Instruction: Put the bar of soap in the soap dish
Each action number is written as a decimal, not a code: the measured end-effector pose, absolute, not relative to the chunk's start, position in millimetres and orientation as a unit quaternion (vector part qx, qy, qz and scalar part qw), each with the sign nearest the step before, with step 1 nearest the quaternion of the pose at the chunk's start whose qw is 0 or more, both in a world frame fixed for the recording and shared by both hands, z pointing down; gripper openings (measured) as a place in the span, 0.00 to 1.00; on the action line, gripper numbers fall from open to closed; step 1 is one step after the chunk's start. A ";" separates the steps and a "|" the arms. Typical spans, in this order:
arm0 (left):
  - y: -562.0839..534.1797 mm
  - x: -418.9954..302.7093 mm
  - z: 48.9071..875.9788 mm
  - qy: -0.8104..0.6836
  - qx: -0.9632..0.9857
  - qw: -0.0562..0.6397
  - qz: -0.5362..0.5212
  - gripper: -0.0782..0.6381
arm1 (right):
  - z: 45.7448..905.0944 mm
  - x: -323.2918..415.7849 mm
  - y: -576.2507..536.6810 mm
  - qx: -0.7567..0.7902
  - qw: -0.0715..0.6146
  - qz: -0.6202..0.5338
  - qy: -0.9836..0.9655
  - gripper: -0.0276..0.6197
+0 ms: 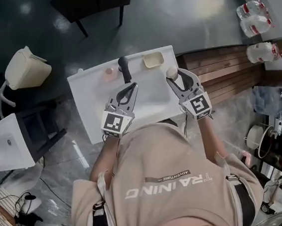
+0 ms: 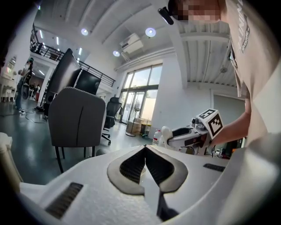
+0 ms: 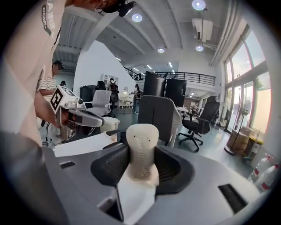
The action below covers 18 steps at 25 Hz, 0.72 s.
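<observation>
Our right gripper (image 3: 142,151) had its jaws clamped on the pale bar of soap (image 3: 142,132), which stood upright between them. Our left gripper (image 2: 145,151) had its jaws closed tip to tip, holding nothing. Both hung over the white tabletop (image 1: 87,100). The cream soap dish (image 1: 153,59) sat near its far edge, beyond the soap and apart from it, beside a black tap (image 1: 124,69).

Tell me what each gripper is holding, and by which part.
The right gripper clamps the bar of soap by one end; its other, rounded end sticks out past the jaws. The left gripper, jaws together, holds nothing.
</observation>
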<state>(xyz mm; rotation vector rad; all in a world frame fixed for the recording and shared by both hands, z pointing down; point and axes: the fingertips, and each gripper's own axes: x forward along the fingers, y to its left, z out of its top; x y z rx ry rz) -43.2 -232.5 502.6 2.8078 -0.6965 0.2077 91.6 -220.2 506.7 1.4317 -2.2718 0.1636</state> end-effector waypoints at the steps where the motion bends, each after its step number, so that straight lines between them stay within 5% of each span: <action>1: -233.5 -40.6 502.1 -0.242 0.960 0.123 0.071 0.12 | 511.6 96.0 -226.6 0.514 0.229 0.057 -0.824 0.30; 18: -240.1 -15.3 519.8 -0.313 0.929 0.164 0.108 0.12 | 653.4 116.3 -294.4 0.222 0.482 -0.074 -0.844 0.30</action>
